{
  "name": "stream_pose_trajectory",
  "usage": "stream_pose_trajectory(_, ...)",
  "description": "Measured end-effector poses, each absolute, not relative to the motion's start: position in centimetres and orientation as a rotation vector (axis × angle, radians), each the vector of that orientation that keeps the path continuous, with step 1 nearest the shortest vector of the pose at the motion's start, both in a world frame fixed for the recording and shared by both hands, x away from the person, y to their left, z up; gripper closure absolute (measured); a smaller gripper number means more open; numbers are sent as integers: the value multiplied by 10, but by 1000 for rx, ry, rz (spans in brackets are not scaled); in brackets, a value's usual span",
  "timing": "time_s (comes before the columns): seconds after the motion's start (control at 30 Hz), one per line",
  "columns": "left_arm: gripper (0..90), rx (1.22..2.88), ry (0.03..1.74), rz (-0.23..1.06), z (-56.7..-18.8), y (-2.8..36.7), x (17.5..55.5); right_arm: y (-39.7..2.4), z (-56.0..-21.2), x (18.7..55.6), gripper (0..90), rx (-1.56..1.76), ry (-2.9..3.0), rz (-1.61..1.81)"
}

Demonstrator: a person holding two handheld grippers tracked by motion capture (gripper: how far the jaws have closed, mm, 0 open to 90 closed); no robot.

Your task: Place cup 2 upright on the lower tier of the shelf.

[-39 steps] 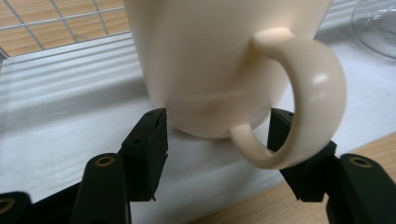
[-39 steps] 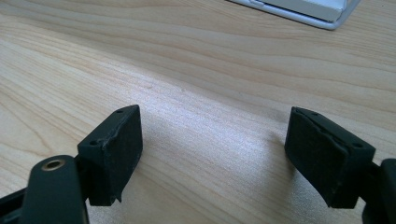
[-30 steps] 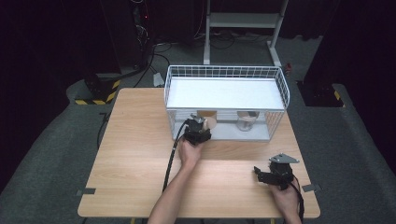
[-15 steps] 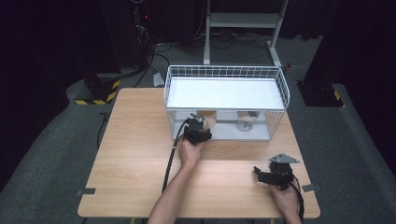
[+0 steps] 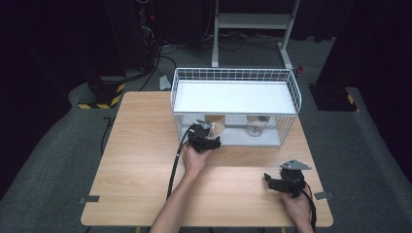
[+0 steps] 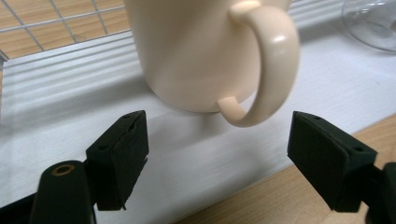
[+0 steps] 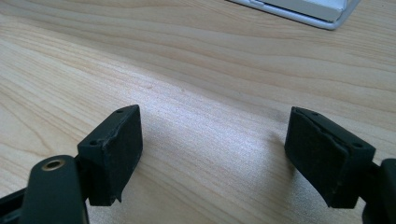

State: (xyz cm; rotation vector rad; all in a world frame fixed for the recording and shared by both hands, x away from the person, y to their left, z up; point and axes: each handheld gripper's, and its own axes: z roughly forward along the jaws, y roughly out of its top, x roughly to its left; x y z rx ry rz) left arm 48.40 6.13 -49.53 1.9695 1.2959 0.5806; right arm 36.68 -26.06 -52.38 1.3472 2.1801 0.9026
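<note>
My left gripper (image 6: 217, 154) has just been opening; its jaws now stand apart, the cream mug (image 6: 196, 51) just ahead of them, nothing pinched. The mug sits on the white tray (image 6: 70, 93) inside the wire basket (image 5: 291, 87). Risk: glazed, rounded ceramic, so backing out crooked could hook the looped handle (image 6: 271, 70) and tip it toward the clear glass (image 6: 373, 23) nearby. My right gripper (image 7: 212, 158) rests wide over the wood-grain table (image 7: 210, 60), empty.

Clear glass (image 5: 256, 125) inside white wire basket (image 5: 291, 87) on wooden table (image 5: 141, 145).
</note>
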Motion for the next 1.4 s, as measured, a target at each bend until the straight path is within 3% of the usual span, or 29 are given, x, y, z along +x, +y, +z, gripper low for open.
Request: stream_pose_trajectory(1.4, 193, 1912, 1173, 488, -467, 77, 443, -261, -524, 367, 193, 1344, 2181, 902)
